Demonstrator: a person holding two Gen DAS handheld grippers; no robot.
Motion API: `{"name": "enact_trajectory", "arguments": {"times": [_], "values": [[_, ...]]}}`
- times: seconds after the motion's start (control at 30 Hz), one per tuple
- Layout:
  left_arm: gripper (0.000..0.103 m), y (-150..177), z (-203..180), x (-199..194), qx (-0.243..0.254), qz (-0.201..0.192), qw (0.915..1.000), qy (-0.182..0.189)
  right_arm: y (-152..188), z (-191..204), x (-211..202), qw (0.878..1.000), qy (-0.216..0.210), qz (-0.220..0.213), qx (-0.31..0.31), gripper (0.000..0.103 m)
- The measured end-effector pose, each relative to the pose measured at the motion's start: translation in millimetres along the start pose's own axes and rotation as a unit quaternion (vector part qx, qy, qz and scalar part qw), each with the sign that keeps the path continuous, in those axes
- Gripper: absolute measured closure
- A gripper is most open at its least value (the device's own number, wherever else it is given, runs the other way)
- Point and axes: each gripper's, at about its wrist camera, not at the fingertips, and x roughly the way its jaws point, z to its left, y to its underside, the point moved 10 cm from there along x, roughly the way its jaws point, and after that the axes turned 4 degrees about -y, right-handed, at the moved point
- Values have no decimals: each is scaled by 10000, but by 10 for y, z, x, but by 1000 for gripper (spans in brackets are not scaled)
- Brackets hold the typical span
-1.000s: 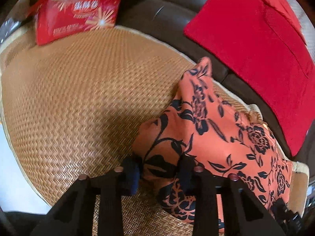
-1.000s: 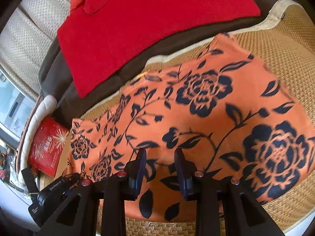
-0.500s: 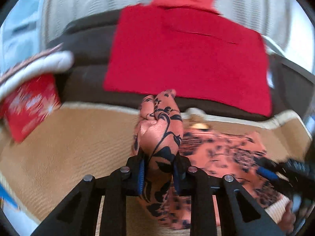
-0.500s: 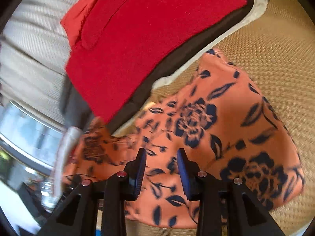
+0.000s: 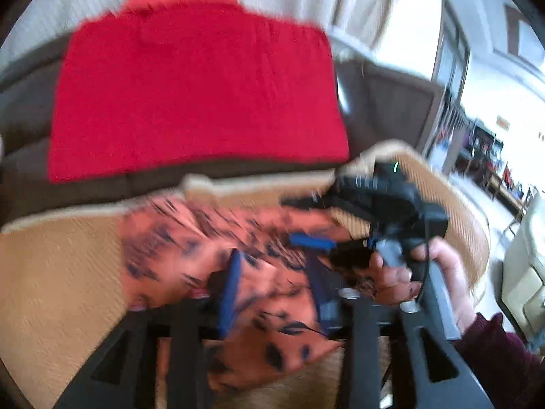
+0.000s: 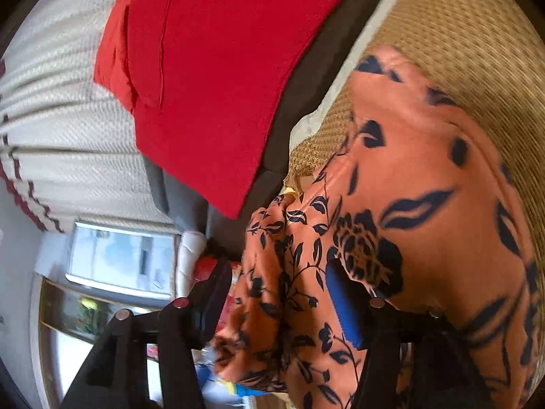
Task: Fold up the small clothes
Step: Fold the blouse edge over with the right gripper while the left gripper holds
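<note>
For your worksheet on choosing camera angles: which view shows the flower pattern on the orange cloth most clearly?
The right wrist view: the orange cloth fills the frame, with roses and leaves mostly sharp. In the left wrist view the cloth is motion-blurred, its pattern reduced to dark streaks.

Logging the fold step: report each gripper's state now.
Left gripper: open, orange floral garment loose between its fingers.
Right gripper: open, same garment between its fingers.

Floral garment [image 5: 218, 248] motion-blurred; lower part cut off
</note>
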Motion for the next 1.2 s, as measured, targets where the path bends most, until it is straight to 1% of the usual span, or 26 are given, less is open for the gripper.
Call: {"name": "enact_trajectory", "arguments": {"times": [0.03, 0.07, 0.1, 0.13, 0.17, 0.2, 0.23, 0.27, 0.33, 0.4, 0.43, 0.47, 0.53, 0.6, 0.7, 0.73, 0.8, 0.83, 0.87, 0.93, 0.97, 1.03, 1.07, 1.13, 1.2], "values": [[39, -62, 191, -119, -57, -231, 9995, -185, 0, 20, 46, 10000, 22, 59, -51, 41], [34, -98, 388, -189, -135, -376, 9984, -392, 0, 41, 112, 9998, 62, 130, -105, 41], [34, -104, 566, -205, -225, -405, 9973, -566, 8, 60, 174, 9996, 133, 199, -177, 41], [34, -76, 761, -186, -349, -346, 9960, -752, 1, 73, 251, 9992, 202, 251, -251, 41], [34, -22, 986, -119, -540, -201, 9935, -979, 16, 66, 332, 9988, 253, 293, -299, 41], [34, 54, 1179, -28, -767, -44, 9909, -1108, 22, 85, 416, 9983, 304, 352, -340, 41], [34, 143, 1305, 63, -944, 92, 9889, -1147, 39, 90, 463, 9981, 333, 378, -367, 41], [34, 226, 1379, 150, -1030, 207, 9873, -1187, 42, 114, 520, 9976, 370, 400, -421, 41], [34, 428, 1384, 327, -973, 446, 9865, -1241, 63, 216, 653, 9964, 407, 438, -599, 41], [34, 583, 1363, 480, -880, 692, 9877, -1093, 74, 309, 778, 9955, 390, 484, -722, 39], [35, 635, 1328, 529, -863, 781, 9884, -972, 76, 342, 848, 9949, 422, 497, -768, 32], [36, 649, 1283, 558, -753, 777, 9901, -896, 75, 354, 913, 9943, 490, 498, -800, 31], [36, 639, 1238, 561, -494, 687, 9918, -954, 98, 363, 1063, 9932, 587, 559, -832, 31], [35, 647, 1199, 575, -405, 694, 9926, -915, 162, 395, 1204, 9918, 609, 698, -876, 31], [35, 689, 1217, 654, -565, 828, 9919, -784, 273, 463, 1384, 9853, 885, 779, -1235, 31], [35, 693, 1220, 666, -636, 854, 9917, -720, 305, 482, 1425, 9814, 1029, 785, -1418, 35], [35, 663, 1215, 659, -720, 833, 9919, -638, 375, 506, 1474, 9727, 1242, 871, -1754, 68], [35, 657, 1211, 637, -733, 825, 9921, -598, 411, 506, 1498, 9674, 1373, 942, -1909, 82], [35, 641, 1180, 617, -735, 809, 9926, -535, 433, 529, 1499, 9631, 1475, 922, -2056, 85], [36, 578, 1135, 568, -666, 680, 9944, -461, 464, 637, 1439, 9523, 1660, 765, -2446, 87], [36, 535, 1086, 529, -596, 563, 9957, -423, 473, 718, 1387, 9498, 1640, 685, -2575, 88], [36, 444, 972, 445, -524, 336, 9978, -237, 479, 897, 1206, 9475, 1524, 481, -2769, 89], [36, 381, 868, 402, -510, 205, 9985, -10, 475, 976, 1107, 9463, 1486, 374, -2848, 89], [36, 286, 709, 360, -532, 34, 9984, 189, 438, 1111, 823, 9456, 1364, 76, -2953, 90], [35, 201, 475, 360, -558, -55, 9972, 491, 375, 1159, 551, 9450, 1349, -199, -2971, 90]]}}
